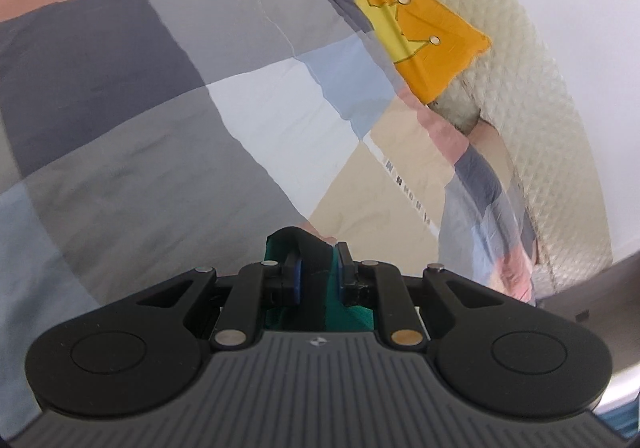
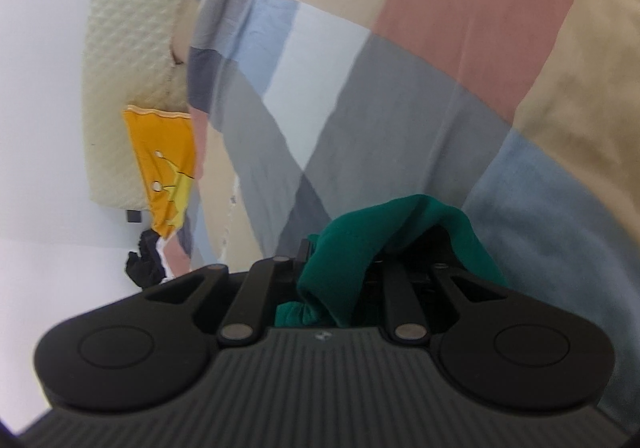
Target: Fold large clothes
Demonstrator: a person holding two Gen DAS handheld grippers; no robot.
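- Left tool (image 1: 318, 268) pinches a bunch of the green garment (image 1: 310, 248) between its pads.
- Right tool (image 2: 340, 260) likewise grips green cloth, which drapes over its fingers.
- Beyond, toward 12 o'clock, lies the patchwork bed cover (image 1: 160, 95); an orange pillow (image 1: 424, 35) sits at 1 o'clock.
- Judged: the garment is held at two points, mid-carry; next, spread it flat on the bed.

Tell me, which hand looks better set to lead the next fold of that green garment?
Probably the left gripper: the green garment sits visibly pinched between its pads. On the right gripper, the cloth drapes over and hides the fingers, so its hold cannot be judged.
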